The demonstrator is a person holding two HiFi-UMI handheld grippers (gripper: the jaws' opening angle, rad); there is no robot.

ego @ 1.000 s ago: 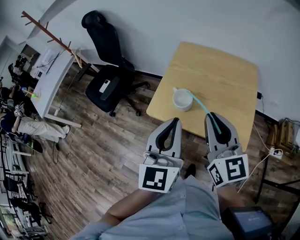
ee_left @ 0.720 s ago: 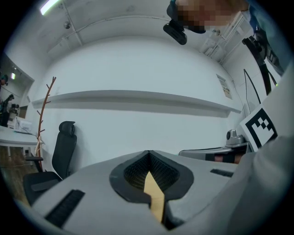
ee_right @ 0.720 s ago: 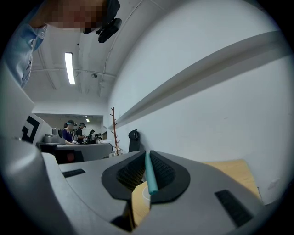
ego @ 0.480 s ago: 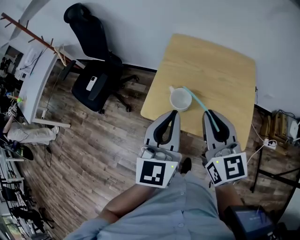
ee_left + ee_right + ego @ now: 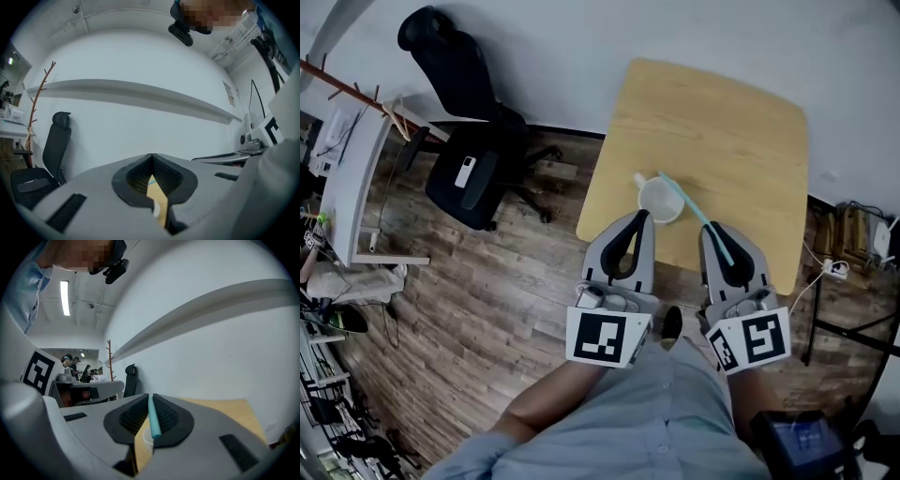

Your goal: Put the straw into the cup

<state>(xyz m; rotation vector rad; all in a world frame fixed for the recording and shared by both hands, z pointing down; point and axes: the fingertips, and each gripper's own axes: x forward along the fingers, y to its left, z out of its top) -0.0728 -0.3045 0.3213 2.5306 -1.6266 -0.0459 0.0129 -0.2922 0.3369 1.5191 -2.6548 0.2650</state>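
The straw (image 5: 694,210) is teal, the cup (image 5: 659,201) white, the table (image 5: 731,112) pale wood.

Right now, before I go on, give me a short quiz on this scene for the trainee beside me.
1. True or false: the left gripper is shut with nothing between its jaws.
2. The round white cup stands on: A) the light wooden table; B) the black office chair; C) the floor.
3. Fill in: the right gripper is shut on the ____.
Key: 1 true; 2 A; 3 teal plastic straw.
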